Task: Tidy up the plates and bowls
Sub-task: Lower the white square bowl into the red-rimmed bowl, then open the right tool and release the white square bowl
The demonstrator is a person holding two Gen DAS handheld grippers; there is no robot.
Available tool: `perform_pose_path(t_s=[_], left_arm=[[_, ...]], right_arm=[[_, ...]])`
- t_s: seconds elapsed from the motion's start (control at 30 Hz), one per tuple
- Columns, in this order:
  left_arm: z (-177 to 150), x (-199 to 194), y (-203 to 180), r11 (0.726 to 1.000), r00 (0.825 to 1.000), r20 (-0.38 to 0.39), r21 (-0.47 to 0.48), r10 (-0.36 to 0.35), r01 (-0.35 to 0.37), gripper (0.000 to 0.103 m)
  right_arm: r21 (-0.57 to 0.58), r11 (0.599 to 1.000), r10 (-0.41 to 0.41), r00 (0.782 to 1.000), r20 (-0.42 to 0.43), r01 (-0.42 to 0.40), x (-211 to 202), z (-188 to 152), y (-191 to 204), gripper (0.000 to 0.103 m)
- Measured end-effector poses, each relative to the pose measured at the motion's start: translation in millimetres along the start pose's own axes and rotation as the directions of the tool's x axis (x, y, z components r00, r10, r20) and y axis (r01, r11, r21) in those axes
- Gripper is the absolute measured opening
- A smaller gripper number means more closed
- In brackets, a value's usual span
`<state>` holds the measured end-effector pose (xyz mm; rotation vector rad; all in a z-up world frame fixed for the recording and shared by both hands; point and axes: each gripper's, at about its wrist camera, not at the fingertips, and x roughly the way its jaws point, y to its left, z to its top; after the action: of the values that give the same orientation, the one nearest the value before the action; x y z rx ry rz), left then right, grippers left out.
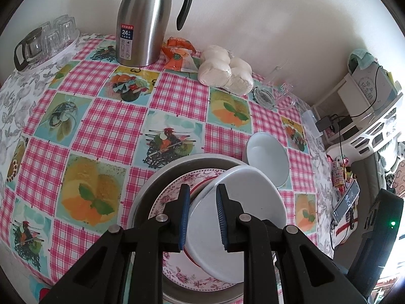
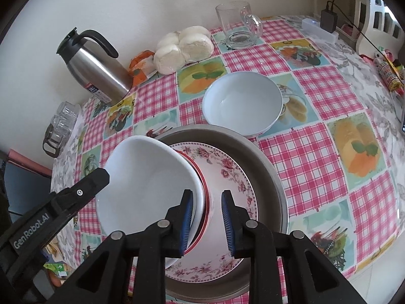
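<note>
A floral plate [image 1: 177, 197] [image 2: 235, 177] lies in a round metal tray [image 1: 192, 162] [image 2: 268, 167] on the checked tablecloth. A white bowl [image 1: 243, 202] [image 2: 152, 177] stands tilted on the plate. My left gripper [image 1: 202, 217] straddles the bowl's rim with a gap at each pad; its arm [image 2: 63, 202] shows in the right wrist view. My right gripper [image 2: 206, 223] is open around the rims of the tilted bowl and a red-rimmed dish [image 2: 206, 197] beneath it. A second white bowl [image 1: 268, 159] [image 2: 243, 101] sits upright on the table beyond the tray.
A steel thermos jug [image 1: 144, 25] [image 2: 93, 65], bagged buns [image 1: 225, 71] [image 2: 184, 48], an orange packet [image 1: 179, 55], a glass mug [image 2: 238, 25] and a tray of glasses [image 1: 48, 40] stand along the wall. A shelf with cables [image 1: 359, 111] stands right of the table.
</note>
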<state>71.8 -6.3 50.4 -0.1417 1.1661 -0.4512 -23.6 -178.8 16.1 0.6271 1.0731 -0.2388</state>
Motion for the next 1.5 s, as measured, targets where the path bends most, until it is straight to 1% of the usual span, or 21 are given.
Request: perform_pose_path(t_s=[0.17, 0.3, 0.53, 0.7, 0.77, 0.83, 0.87, 0.9, 0.93, 1.0, 1.1, 1.17, 1.2, 1.23, 1.37, 1.5], left_arm=[[0.1, 0.3, 0.4, 1.0, 1.0, -0.001, 0.001, 0.002, -0.002, 0.021], [-0.7, -0.9, 1.5, 1.0, 1.0, 0.003, -0.005, -0.001, 0.001, 0.021], [-2.3, -15.1, -0.6, 1.0, 0.998, 0.056, 0.004, -0.012, 0.012, 0.022], [-0.6, -22.3, 1.7, 1.0, 0.996, 0.088, -0.012, -0.019, 0.02, 0.023], [0.0, -23.4, 4.1, 1.0, 0.996, 0.094, -0.025, -0.001, 0.004, 0.03], [0.4, -23.5, 7.0, 0.999, 0.995, 0.097, -0.038, 0.023, -0.02, 0.041], [0.5, -23.6, 8.1, 0.999, 0.995, 0.098, -0.042, 0.03, -0.026, 0.043], [0.8, -23.6, 9.0, 0.998, 0.994, 0.099, -0.046, 0.037, -0.032, 0.047], [1.2, -23.0, 10.4, 0.998, 0.994, 0.1, -0.05, 0.052, -0.047, 0.056], [1.6, -20.9, 11.2, 0.996, 0.992, 0.098, -0.049, 0.078, -0.074, 0.068], [1.6, -15.2, 13.1, 0.993, 0.991, 0.083, -0.046, 0.108, -0.104, 0.07], [1.5, -13.1, 14.0, 0.992, 0.989, 0.078, -0.044, 0.124, -0.121, 0.076], [1.5, -12.4, 14.2, 0.99, 0.988, 0.08, -0.042, 0.135, -0.132, 0.082], [1.4, -12.5, 14.2, 0.99, 0.987, 0.083, -0.04, 0.139, -0.136, 0.084], [1.4, -14.2, 14.4, 0.989, 0.984, 0.099, -0.036, 0.148, -0.145, 0.084], [1.7, -12.9, 16.8, 0.984, 0.979, 0.103, -0.044, 0.174, -0.171, 0.084]], right_arm=[[-0.003, 1.0, -0.002, 1.0, -0.005, 0.002, 1.0, -1.1, -0.1, 0.029], [-0.009, 1.0, -0.002, 1.0, 0.013, 0.002, -4.4, -1.1, 1.2, 0.029], [-0.018, 1.0, 0.01, 0.998, 0.063, -0.009, -16.2, -0.6, 5.0, 0.029], [-0.021, 1.0, 0.017, 0.995, 0.1, -0.015, -23.2, 0.9, 6.5, 0.029], [-0.02, 1.0, 0.016, 0.994, 0.111, -0.014, -25.4, 1.3, 6.7, 0.035], [-0.019, 1.0, 0.009, 0.993, 0.118, -0.007, -26.4, 1.5, 6.6, 0.047], [-0.019, 1.0, 0.006, 0.992, 0.122, -0.004, -27.1, 1.6, 6.6, 0.048], [-0.018, 1.0, 0.006, 0.992, 0.125, -0.003, -27.6, 1.6, 6.6, 0.049], [-0.019, 1.0, 0.006, 0.992, 0.127, -0.004, -27.8, 1.8, 6.6, 0.051], [-0.018, 1.0, 0.0, 0.991, 0.131, 0.002, -28.3, 2.0, 6.5, 0.054], [-0.015, 1.0, -0.006, 0.991, 0.132, 0.008, -27.9, 2.9, 6.0, 0.059], [-0.011, 1.0, -0.01, 0.991, 0.135, 0.012, -27.7, 3.2, 4.9, 0.063], [-0.009, 1.0, -0.011, 0.991, 0.137, 0.012, -27.7, 3.3, 3.9, 0.065], [-0.008, 1.0, -0.011, 0.99, 0.139, 0.012, -27.7, 3.3, 3.0, 0.065], [-0.011, 1.0, -0.002, 0.988, 0.153, 0.004, -29.1, 3.7, 2.8, 0.068], [-0.023, 1.0, 0.003, 0.984, 0.179, 0.001, -31.9, 3.8, 4.1, 0.077]])
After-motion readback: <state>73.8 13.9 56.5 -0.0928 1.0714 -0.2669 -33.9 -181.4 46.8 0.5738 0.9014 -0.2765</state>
